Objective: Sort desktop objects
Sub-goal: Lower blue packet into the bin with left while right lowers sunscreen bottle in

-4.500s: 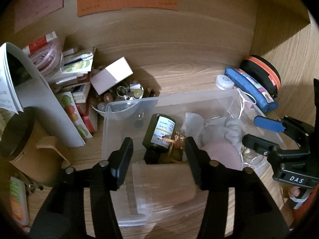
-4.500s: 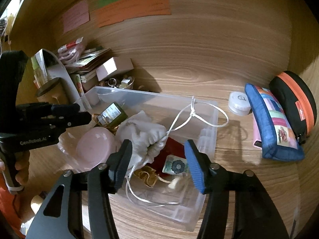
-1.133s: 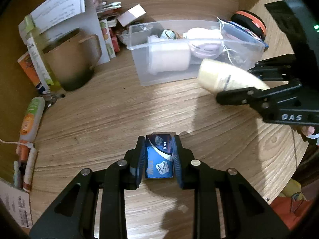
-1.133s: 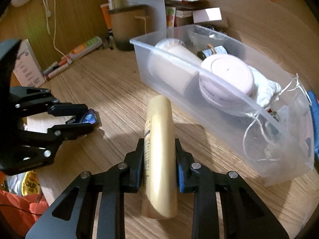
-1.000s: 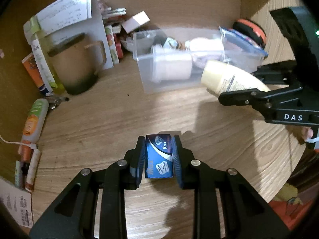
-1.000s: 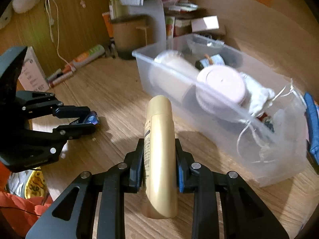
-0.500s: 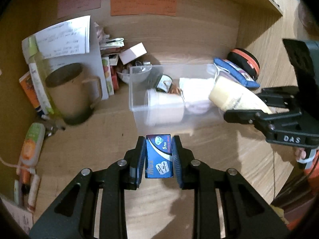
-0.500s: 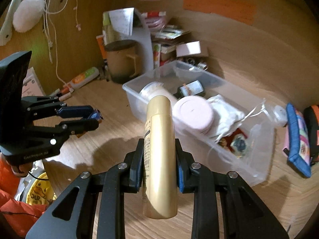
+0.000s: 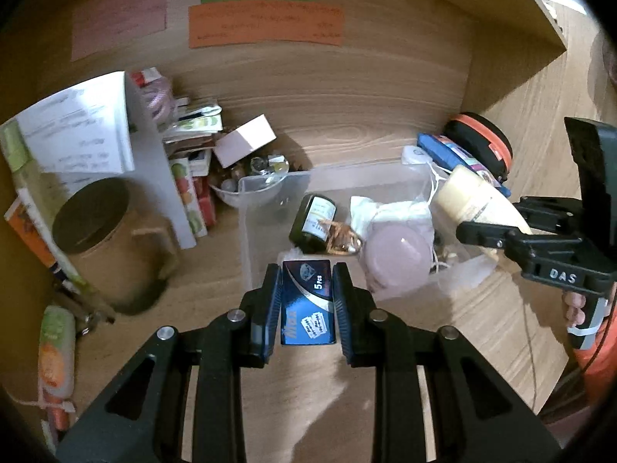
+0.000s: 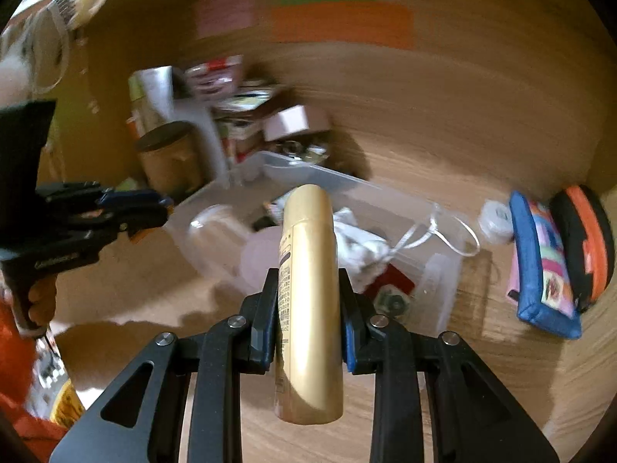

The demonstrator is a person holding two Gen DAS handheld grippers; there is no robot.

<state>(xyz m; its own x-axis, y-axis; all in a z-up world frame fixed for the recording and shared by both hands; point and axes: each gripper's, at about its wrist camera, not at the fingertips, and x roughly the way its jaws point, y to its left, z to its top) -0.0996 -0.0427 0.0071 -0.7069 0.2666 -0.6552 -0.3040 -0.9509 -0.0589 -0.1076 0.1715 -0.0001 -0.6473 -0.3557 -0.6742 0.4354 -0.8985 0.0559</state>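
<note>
My left gripper (image 9: 306,293) is shut on a small blue box (image 9: 307,301) marked "5 pcs" and holds it over the near end of the clear plastic bin (image 9: 266,189). My right gripper (image 10: 308,293) is shut on a cream-gold tube (image 10: 309,297) and holds it above the bin (image 10: 443,270); it also shows at the right of the left wrist view (image 9: 489,239), the tube (image 9: 474,200) over the bin's right end. In the bin lie a dark jar (image 9: 314,218), a pink round case (image 9: 397,258) and a white cloth pouch (image 10: 358,247).
A brown mug (image 9: 100,239) stands left of the bin, with a paper stand (image 9: 81,131), packets and a small pink box (image 9: 245,141) behind. A blue pouch (image 10: 540,266) and a black-orange case (image 10: 586,239) lie right of the bin. Tubes (image 9: 56,351) lie at far left.
Both grippers have risen and moved forward from the near desk to over the bin, each still holding its object. The right wrist view is blurred by motion.
</note>
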